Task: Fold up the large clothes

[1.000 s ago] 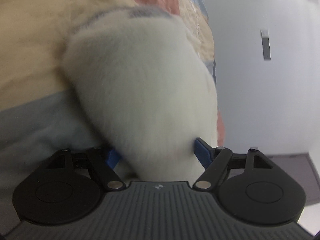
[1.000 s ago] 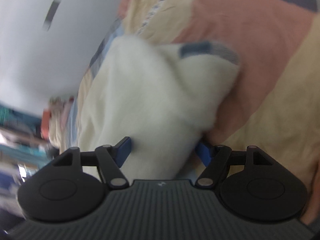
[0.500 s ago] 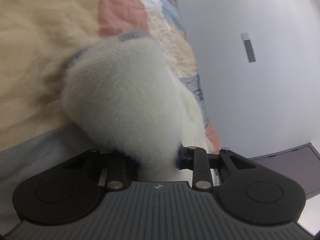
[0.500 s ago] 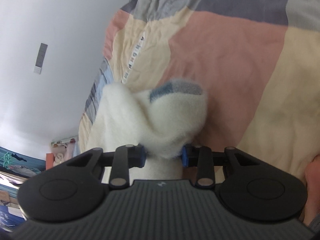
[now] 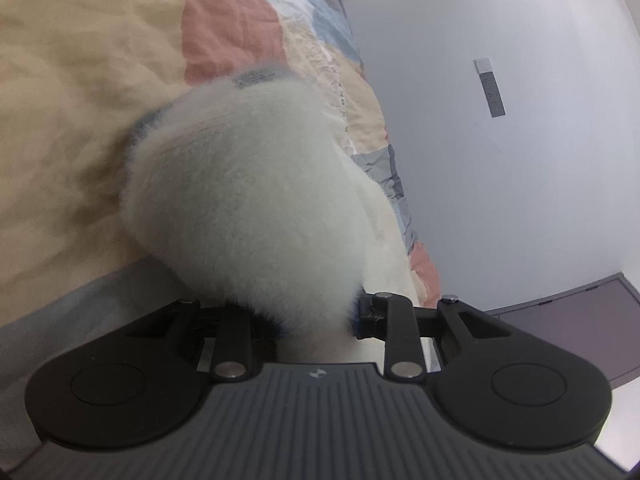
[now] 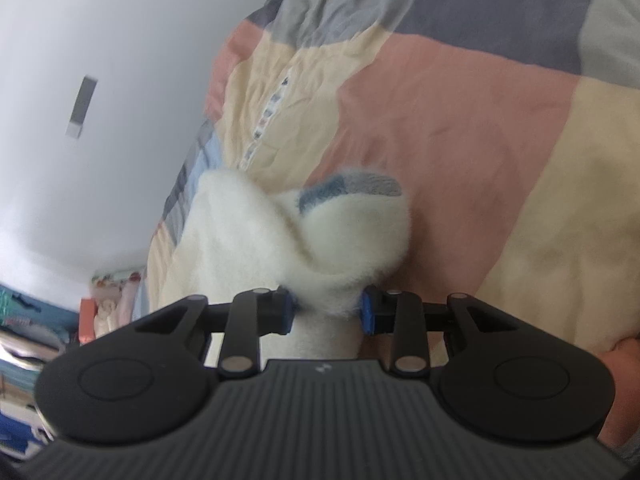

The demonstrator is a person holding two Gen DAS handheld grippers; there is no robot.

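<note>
A fluffy white garment (image 5: pixel 248 200) with a blue-grey trim at its edge bulges up in front of the left wrist camera. My left gripper (image 5: pixel 316 320) is shut on a bunch of it, the blue pads mostly buried in the fleece. In the right wrist view the same white garment (image 6: pixel 320 236) rises in a twisted fold with its blue-grey band on top. My right gripper (image 6: pixel 328 312) is shut on that fold, blue pads pressing from both sides. The rest of the garment trails back onto the bed.
The patchwork bedspread (image 6: pixel 460 112) of cream, pink, grey and blue squares lies under everything. A pale wall (image 5: pixel 500 160) with a switch plate runs along the bed's side. Shelves with colourful items (image 6: pixel 36 340) show at the lower left of the right wrist view.
Both grippers went from wide open around the white fleece to shut on it. The left one has lifted a little with its bunch and rolled.
</note>
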